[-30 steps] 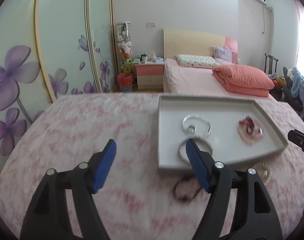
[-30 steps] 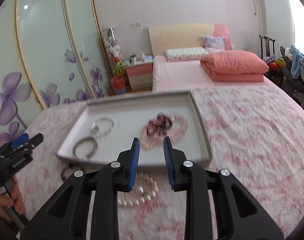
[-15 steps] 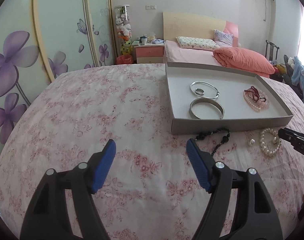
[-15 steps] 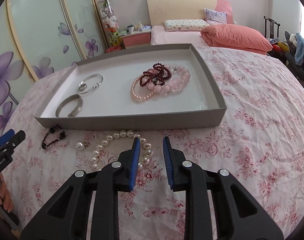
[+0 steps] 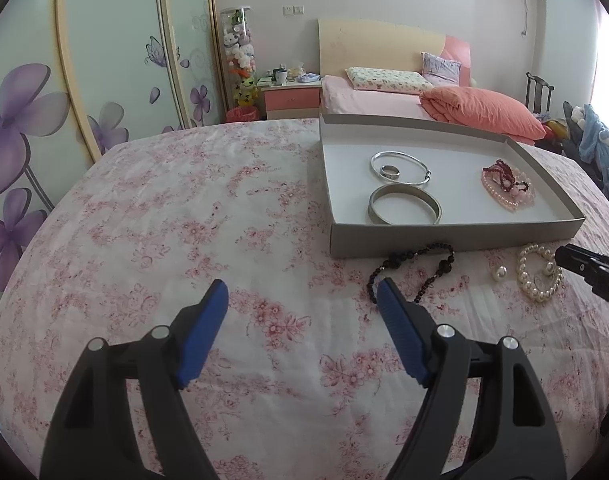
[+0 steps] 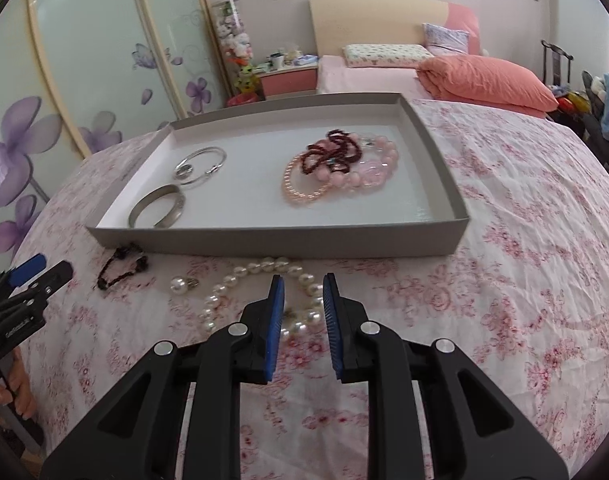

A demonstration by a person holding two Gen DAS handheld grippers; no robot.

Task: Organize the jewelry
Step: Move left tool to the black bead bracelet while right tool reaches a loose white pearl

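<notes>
Left claw [image 5: 302,296] gapes wide and empty beside the black bead bracelet [image 5: 414,270]; right claw [image 6: 303,290], narrowly parted, empty, hovers over the pearl bracelet [image 6: 260,292] before the tray [image 6: 264,236].

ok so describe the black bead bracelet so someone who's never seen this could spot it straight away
Find the shallow grey cardboard tray on the pink floral bedspread. Just outside its front wall, near the left corner, lies the black bead bracelet. Its neighbours there, a loose pearl earring and a white pearl bracelet, are pale; it alone is dark and kinked.
</notes>
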